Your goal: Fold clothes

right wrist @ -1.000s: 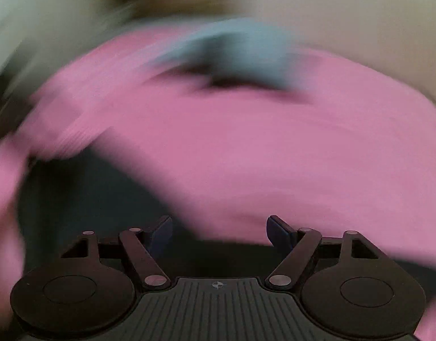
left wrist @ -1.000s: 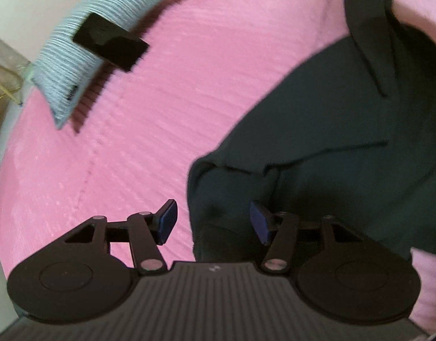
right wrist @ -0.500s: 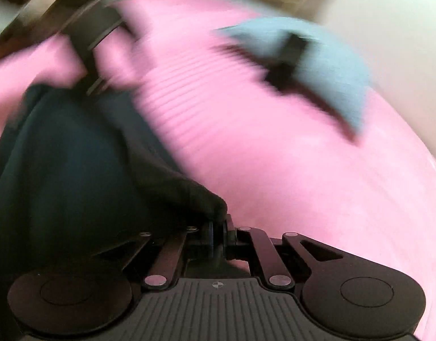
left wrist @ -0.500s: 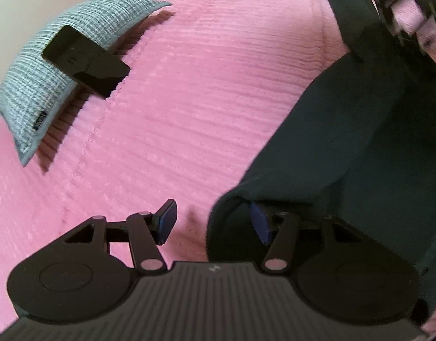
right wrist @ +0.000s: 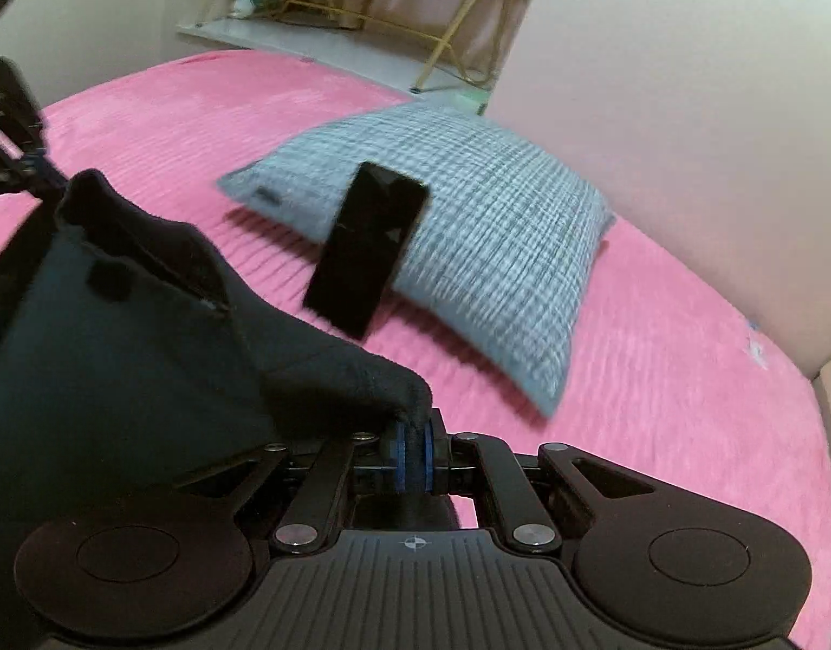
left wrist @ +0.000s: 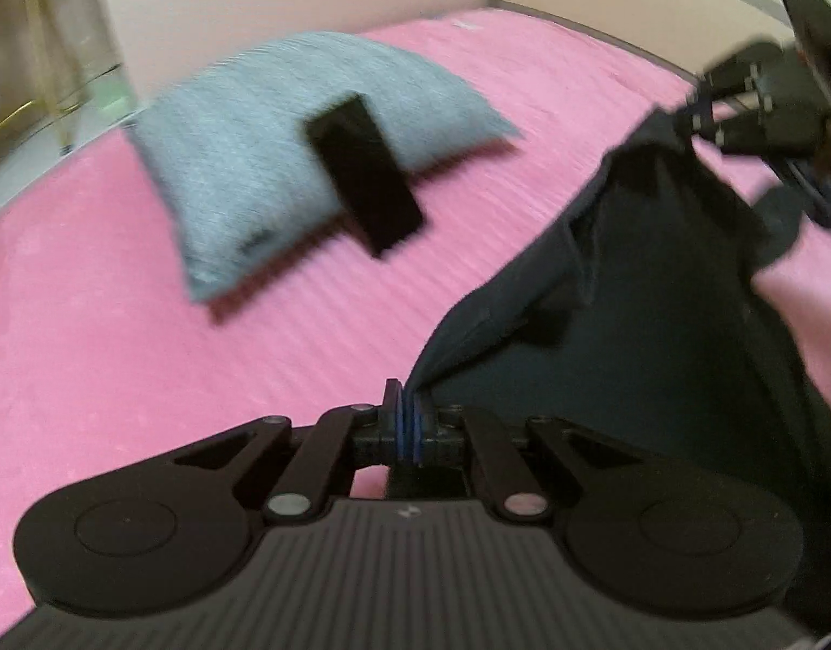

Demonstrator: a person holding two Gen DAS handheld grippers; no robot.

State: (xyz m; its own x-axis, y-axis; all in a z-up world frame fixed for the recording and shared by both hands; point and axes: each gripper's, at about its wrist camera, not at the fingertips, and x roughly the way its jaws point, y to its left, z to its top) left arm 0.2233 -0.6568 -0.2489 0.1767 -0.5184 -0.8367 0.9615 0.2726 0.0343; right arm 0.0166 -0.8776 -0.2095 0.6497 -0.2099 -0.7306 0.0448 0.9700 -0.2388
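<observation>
- Since the earlier frames, the left gripper [left wrist: 410, 422] has gone from spread wide beside the dark garment [left wrist: 632, 325] to pressed together on a fold of its edge, and the cloth, which was lying flat on the pink bedspread [left wrist: 144, 352], is now being lifted off it.
- The left gripper's blue pads [left wrist: 402, 428] are squeezing a thin edge of the fabric between them, with no gap showing.
- The right gripper [right wrist: 413, 455] is likewise pinching a bunched corner of the dark garment [right wrist: 117, 352], its jaws closed tight on the cloth.
- The garment is hanging stretched between the two grippers above the bedspread [right wrist: 659, 379], sagging in the middle.
- A grey pillow [right wrist: 469, 238] is lying further back on the bed, and a black phone [right wrist: 367, 249] is leaning tilted against its front.
- No containers are showing in either wrist view.
</observation>
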